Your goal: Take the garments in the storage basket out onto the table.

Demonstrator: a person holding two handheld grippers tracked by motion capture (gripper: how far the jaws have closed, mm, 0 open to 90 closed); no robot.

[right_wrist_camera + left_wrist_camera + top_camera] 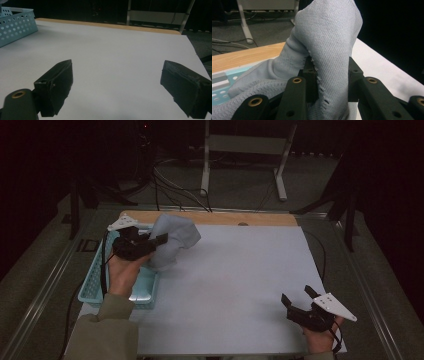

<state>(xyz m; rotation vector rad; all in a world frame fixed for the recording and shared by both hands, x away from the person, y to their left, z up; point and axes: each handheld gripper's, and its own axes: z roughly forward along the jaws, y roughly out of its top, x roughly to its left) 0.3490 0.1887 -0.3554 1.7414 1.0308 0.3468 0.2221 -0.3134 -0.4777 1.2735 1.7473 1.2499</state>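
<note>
I've got the left gripper (159, 240) clenched on the grey cloth (172, 240), over at the far left of the table (235, 285). In the left gripper view the cloth (329, 45) is pinched between my two black jaws, a fold of it rising above them in a tall hump and more of it spilling down to the left. From the high view the cloth hangs off the jaws above the far right corner of the pale blue basket (95, 285), with its lower part draping down to the table's white surface just beside the basket's right wall. The basket sits along the left edge, perforated sides, and my left hand (122, 272) is over it.

Over on the near right, the right gripper (299, 299) is released, jaws spread wide, nothing between them. In the right gripper view I'm looking along both black jaws across bare white tabletop, the pads (60, 82) well apart, and the basket (16, 25) shows at the far left corner of that view. The right hand (320, 337) sits at the near edge of the table, well apart from the cloth. A strip of bare wood (220, 217) runs along the table's far edge.
</note>
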